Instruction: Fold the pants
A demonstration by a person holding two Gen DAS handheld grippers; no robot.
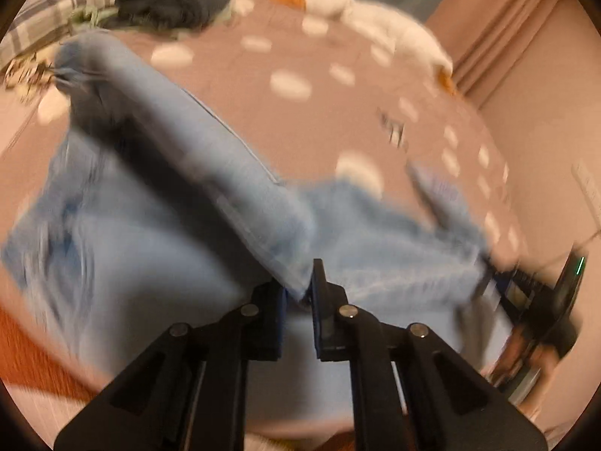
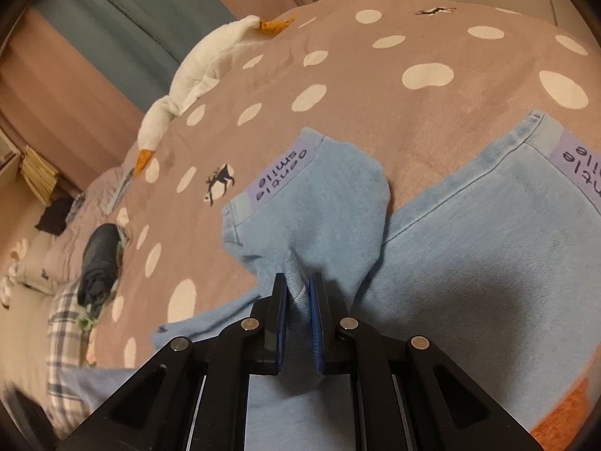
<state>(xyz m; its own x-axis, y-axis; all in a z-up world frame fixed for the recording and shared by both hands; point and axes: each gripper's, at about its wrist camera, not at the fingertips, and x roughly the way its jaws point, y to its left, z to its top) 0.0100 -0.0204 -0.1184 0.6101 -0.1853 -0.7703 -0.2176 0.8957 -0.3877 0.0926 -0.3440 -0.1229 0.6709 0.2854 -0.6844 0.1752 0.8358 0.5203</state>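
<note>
The left gripper [image 1: 300,285] pinches a fold of the light blue pants [image 1: 157,255], its 2 fingers nearly together with denim between them; this view is motion-blurred. The right gripper [image 2: 299,289] is likewise clamped on a pinch of denim near a hem. The pants lie spread across the bed [image 2: 375,112], on a brown cover with white dots. Farther back rest a white goose plush [image 2: 195,75], a dark bundle of clothes [image 2: 99,259] and a plaid cloth [image 2: 69,323].
</note>
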